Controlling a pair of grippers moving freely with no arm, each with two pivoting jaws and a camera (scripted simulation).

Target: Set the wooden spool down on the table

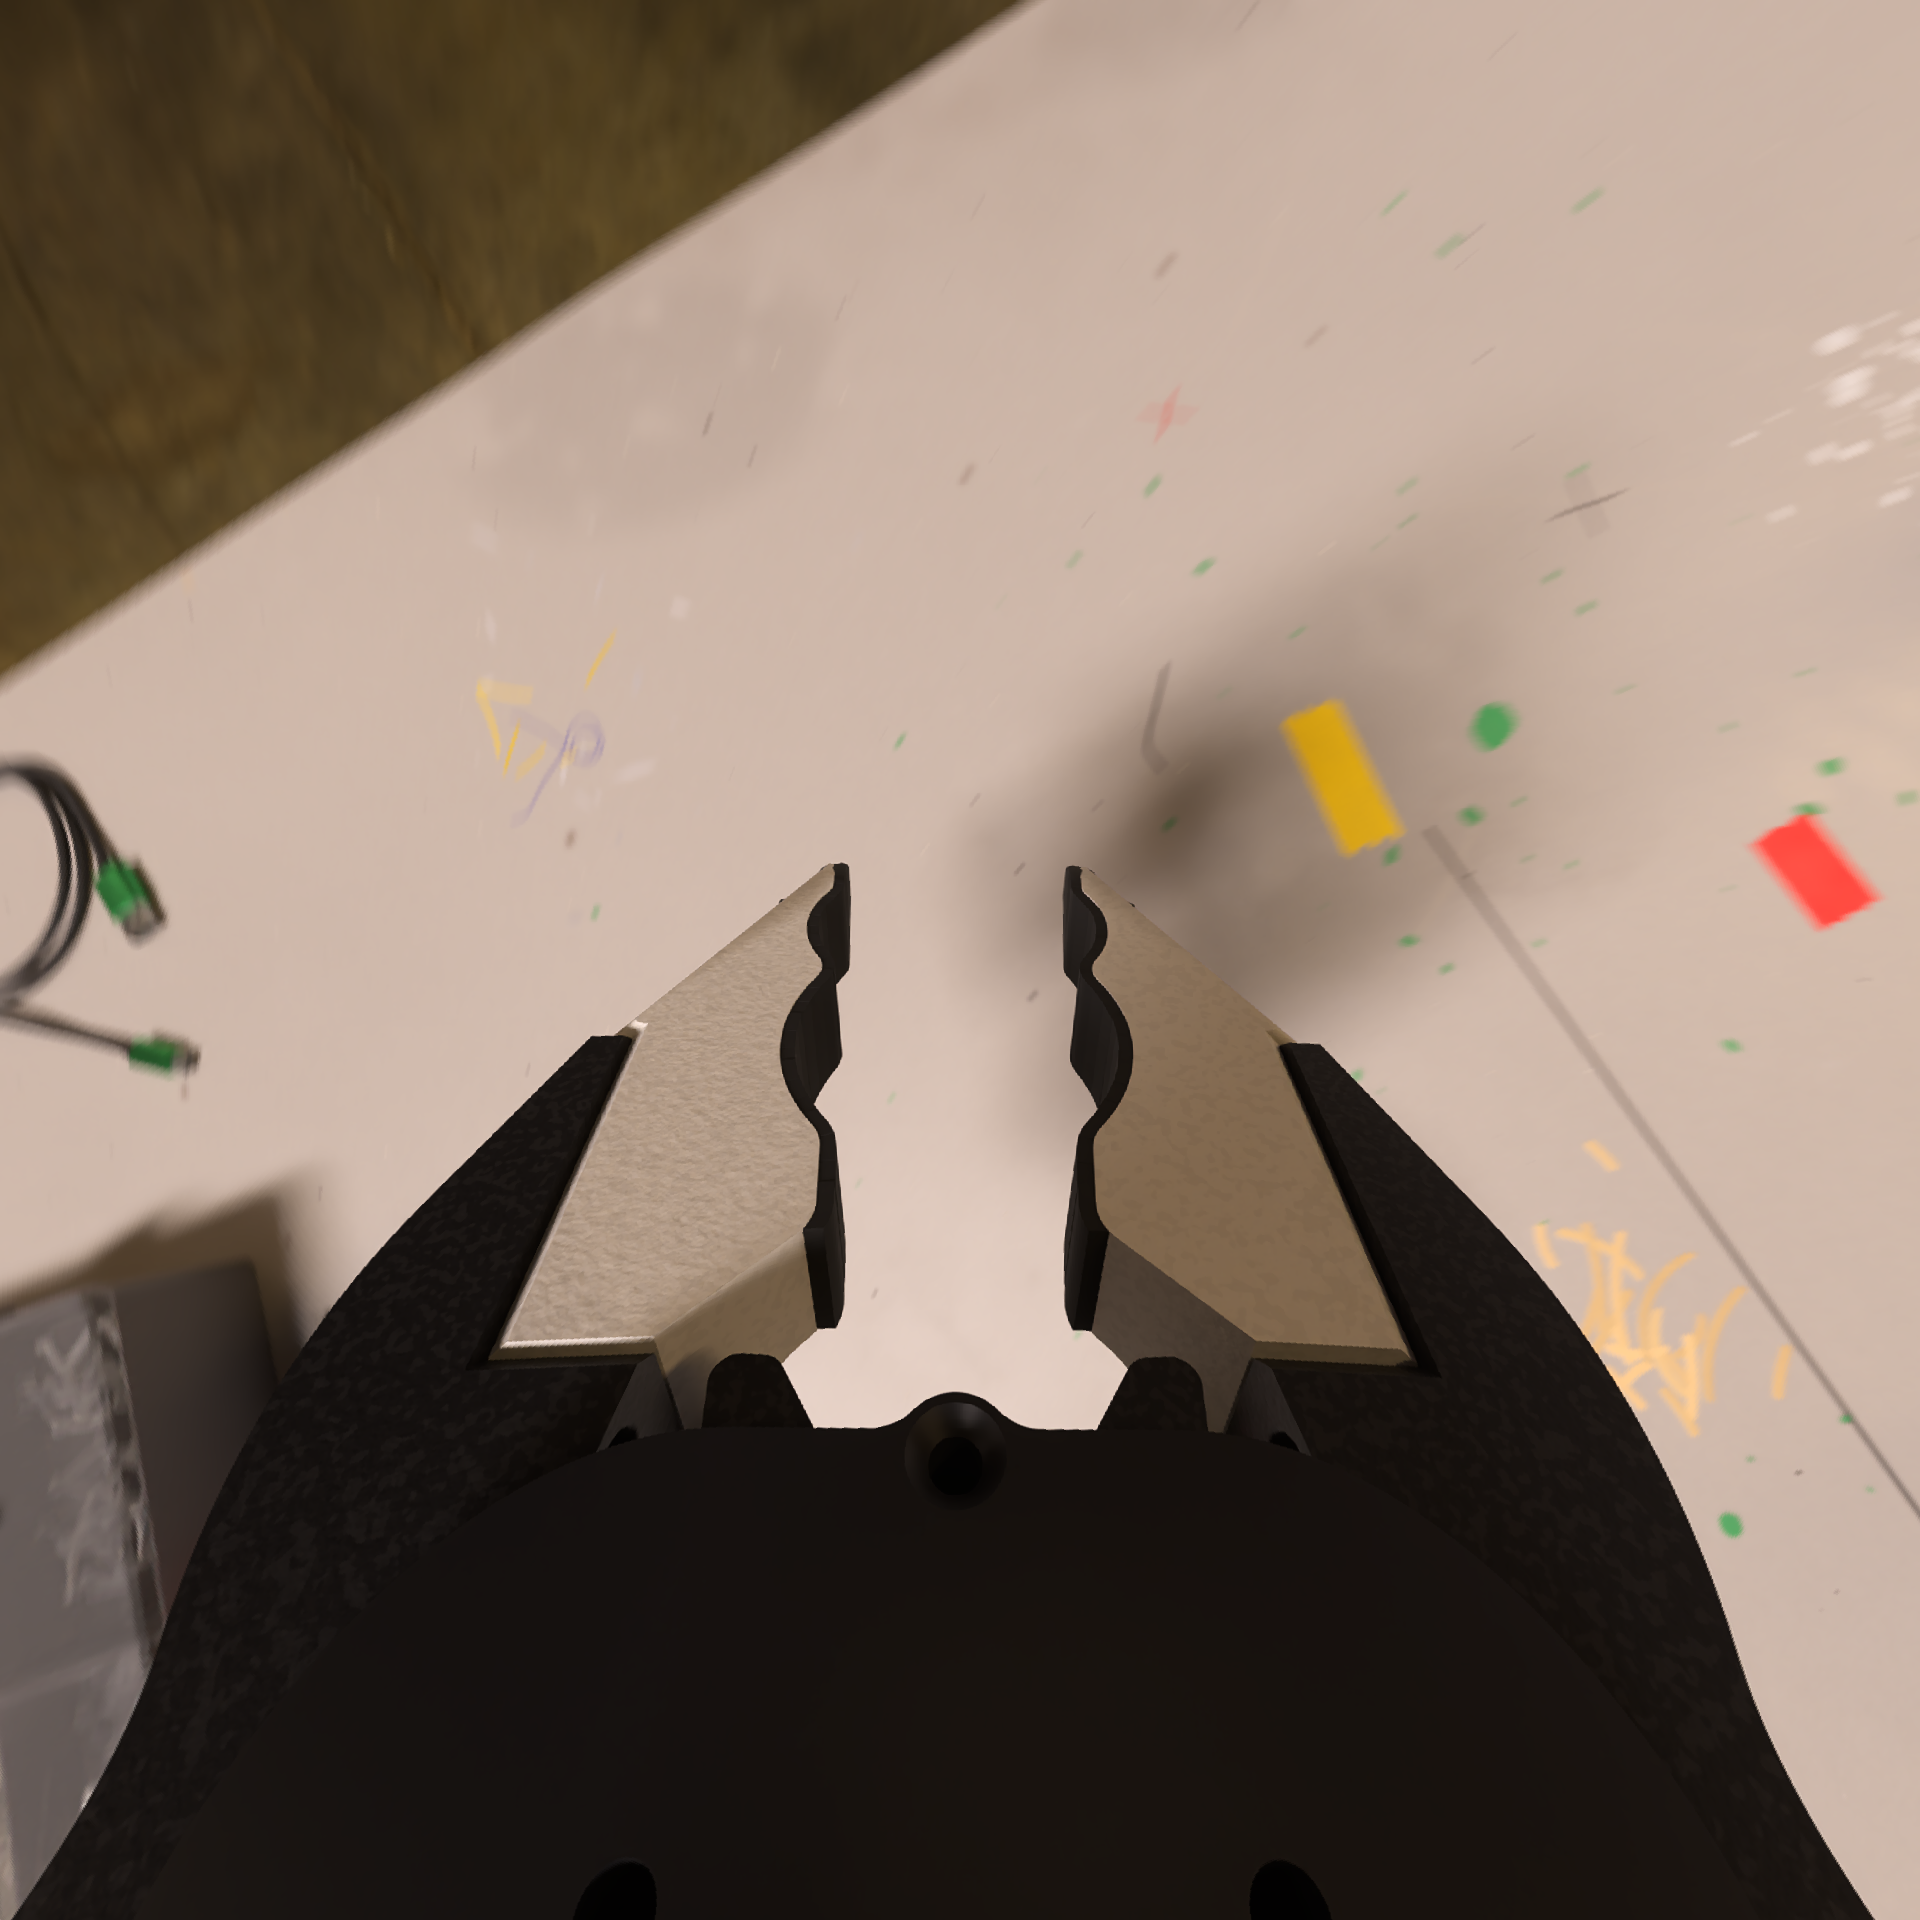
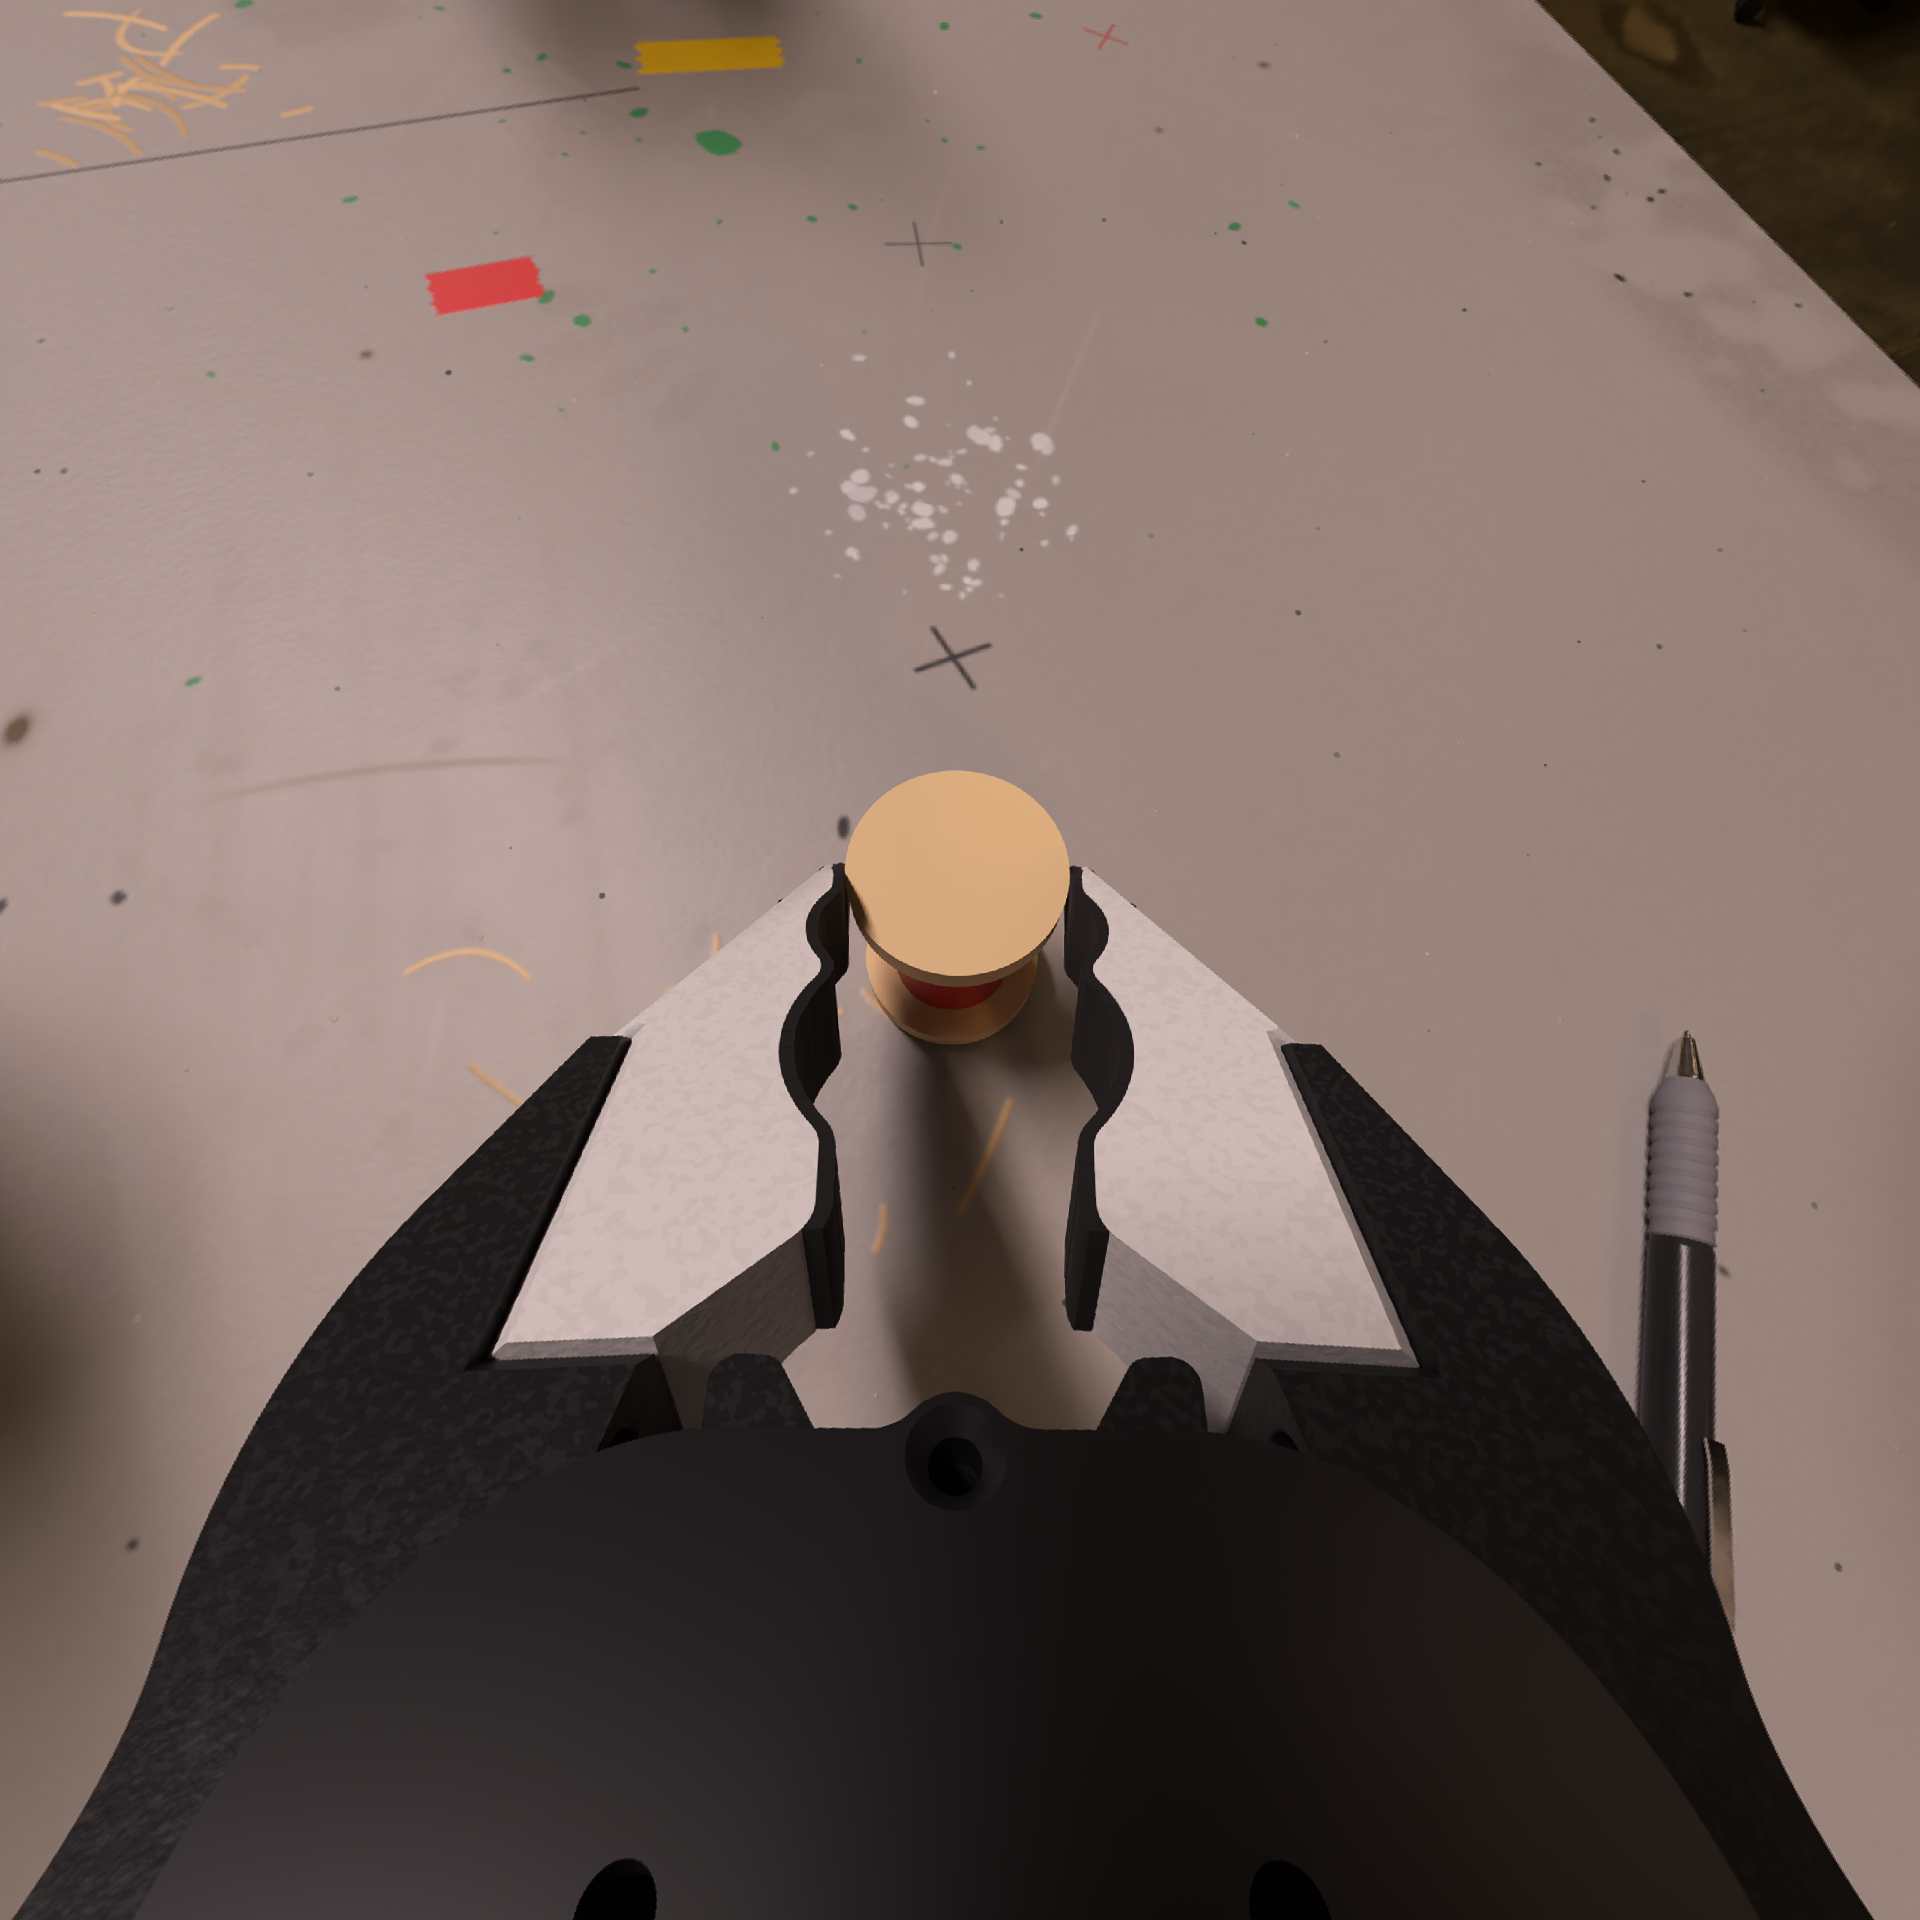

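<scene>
Paint-flecked surface (image 2: 1351,623) carries the upright wooden spool (image 2: 956,883), pinched by right tongs (image 2: 956,883); left tongs (image 1: 956,883) gape, holding nothing.

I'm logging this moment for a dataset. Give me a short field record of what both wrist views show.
held item: wooden spool, red thread on its core, upright between the right tool fingertips
contact: top flange meets both pads
left tool: open, nothing between its fingers
table: pale, paint-flecked
tape marks: yellow strip, red strip
near right tool: pen lying on its right
near left tool: black cable with green plugs, grey booklet
</scene>
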